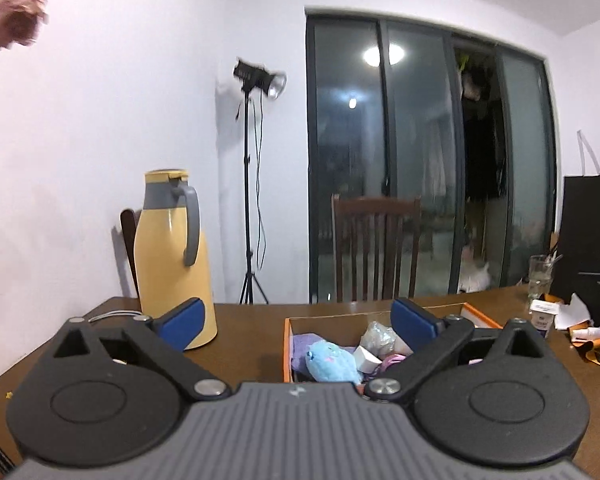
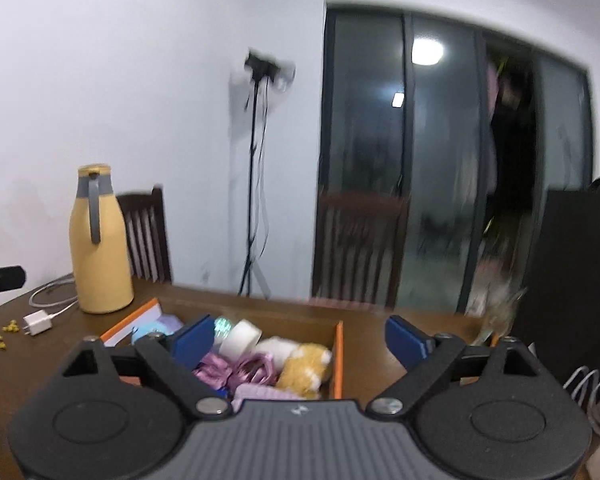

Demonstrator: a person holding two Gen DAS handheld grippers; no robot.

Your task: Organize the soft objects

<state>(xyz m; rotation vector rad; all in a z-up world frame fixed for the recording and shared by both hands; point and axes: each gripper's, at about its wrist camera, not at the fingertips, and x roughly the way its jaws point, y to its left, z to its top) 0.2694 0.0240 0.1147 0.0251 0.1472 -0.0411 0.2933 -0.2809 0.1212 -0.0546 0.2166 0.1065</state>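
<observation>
On the wooden table (image 1: 252,332), the orange box (image 2: 337,360) gathers soft toys, so left gripper (image 1: 296,320) and right gripper (image 2: 300,340) hang above it spread wide, empty.

Glossy wooden table (image 1: 252,332), fuzzy plush toy (image 1: 332,362)

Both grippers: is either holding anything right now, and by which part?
Nothing is held. The left gripper and right gripper stand open and empty above the box.
</observation>
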